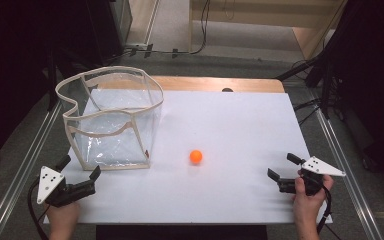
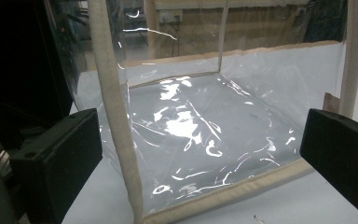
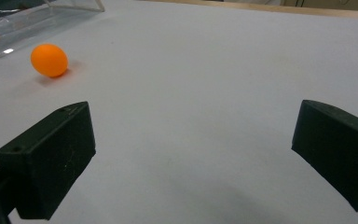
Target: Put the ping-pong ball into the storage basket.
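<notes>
Resting near the table's front edge, both grippers idle, nothing held. Left gripper (image 1: 81, 168) has jaws spread wide, aimed at the near side of the clear plastic bag (image 1: 112, 120) with beige fabric trim; apart from it, not touching. Bag stands upright and open-topped at the table's left, looks empty inside. Right gripper (image 1: 284, 167) also spread wide, pointing across the white tabletop (image 1: 240, 125) toward the orange ball (image 1: 196, 156). Ball sits alone mid-table, just right of the bag's front corner, well apart from the right gripper; in the right gripper view it lies up-left of the jaws (image 3: 49, 60).

Step, as judged: start of a pick, likely ball into bag. Next move likely calls for the right gripper reaching forward-left, straddling the ball, closing gently since it can roll. Left may need to steady the floppy bag rim.
</notes>
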`<state>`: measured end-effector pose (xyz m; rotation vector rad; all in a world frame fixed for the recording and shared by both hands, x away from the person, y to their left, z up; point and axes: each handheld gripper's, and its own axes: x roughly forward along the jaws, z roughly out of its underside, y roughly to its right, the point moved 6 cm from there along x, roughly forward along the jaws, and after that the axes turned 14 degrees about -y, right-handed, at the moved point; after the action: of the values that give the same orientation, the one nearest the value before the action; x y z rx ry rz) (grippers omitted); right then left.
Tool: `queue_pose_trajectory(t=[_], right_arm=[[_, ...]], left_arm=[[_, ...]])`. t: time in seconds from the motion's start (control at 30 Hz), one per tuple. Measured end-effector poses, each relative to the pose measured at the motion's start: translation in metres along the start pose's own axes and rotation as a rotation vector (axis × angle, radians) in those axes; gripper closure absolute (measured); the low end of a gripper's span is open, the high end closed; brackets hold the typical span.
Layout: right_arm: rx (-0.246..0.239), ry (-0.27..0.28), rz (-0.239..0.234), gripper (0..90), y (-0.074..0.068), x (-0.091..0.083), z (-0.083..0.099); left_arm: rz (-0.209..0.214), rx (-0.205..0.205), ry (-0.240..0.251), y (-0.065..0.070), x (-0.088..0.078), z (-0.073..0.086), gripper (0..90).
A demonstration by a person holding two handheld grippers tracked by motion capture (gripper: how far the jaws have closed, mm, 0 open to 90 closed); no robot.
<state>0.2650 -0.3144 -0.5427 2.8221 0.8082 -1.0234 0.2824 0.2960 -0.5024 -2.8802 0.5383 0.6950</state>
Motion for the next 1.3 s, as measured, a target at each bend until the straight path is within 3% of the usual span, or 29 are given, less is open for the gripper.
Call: queue_pose_trajectory(t=[0.27, 0.4, 0.57, 0.87, 1.1, 1.3], right_arm=[[-0.009, -0.003, -0.022, 0.0, -0.003, -0.002, -0.005], [-0.039, -0.021, -0.004, 0.0, -0.009, 0.0, -0.013], [-0.098, -0.04, -0.011, 0.0, -0.023, 0.004, -0.026], [-0.205, -0.077, -0.066, 0.0, -0.054, 0.018, -0.054], [-0.237, -0.094, -0.1, 0.0, -0.068, 0.032, -0.07], [-0.276, -0.148, -0.141, 0.0, -0.082, 0.045, -0.082]], left_arm=[[-0.008, -0.005, 0.0, 0.0, 0.0, 0.0, 0.0], [-0.012, -0.003, 0.0, 0.0, 0.0, 0.0, 0.0], [-0.011, -0.004, 0.002, 0.0, 0.0, 0.0, 0.0], [-0.012, -0.005, 0.002, 0.0, 0.0, 0.0, 0.0], [-0.008, -0.007, 0.004, 0.0, 0.0, 0.0, 0.0], [-0.009, -0.006, 0.002, 0.0, 0.0, 0.0, 0.0]])
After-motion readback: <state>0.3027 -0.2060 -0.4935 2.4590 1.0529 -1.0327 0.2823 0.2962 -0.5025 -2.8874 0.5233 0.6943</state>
